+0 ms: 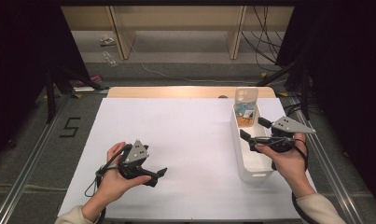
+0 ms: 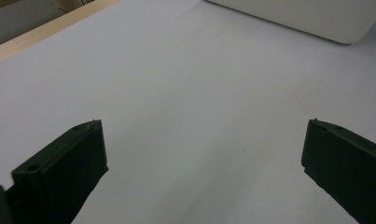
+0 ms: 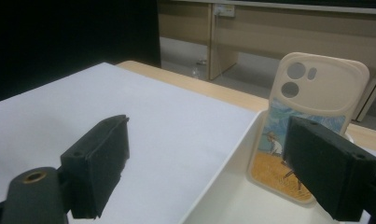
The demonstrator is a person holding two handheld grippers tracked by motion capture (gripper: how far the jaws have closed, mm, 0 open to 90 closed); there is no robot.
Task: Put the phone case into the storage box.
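A cream phone case [image 1: 246, 106] with a painted picture on its lower half stands upright, leaning on the far end wall of a long white bin [image 1: 240, 161] at the table's right. My right gripper [image 1: 254, 129] hovers over the bin, pointing toward the case with its jaws open and nothing between them. In the right gripper view the case [image 3: 311, 107] stands just past the right fingertip, inside the bin's rim [image 3: 223, 177], and the gripper [image 3: 209, 140] is empty. My left gripper [image 1: 158, 176] rests low over the white sheet at front left, open and empty [image 2: 204, 140].
A white sheet [image 1: 185, 140] covers the tabletop, with a wooden edge [image 1: 176, 92] at the back. The bin's corner [image 2: 316, 18] lies ahead of the left gripper. Shelf legs and cables stand on the floor beyond. A "5" mark [image 1: 70, 127] is on the floor at left.
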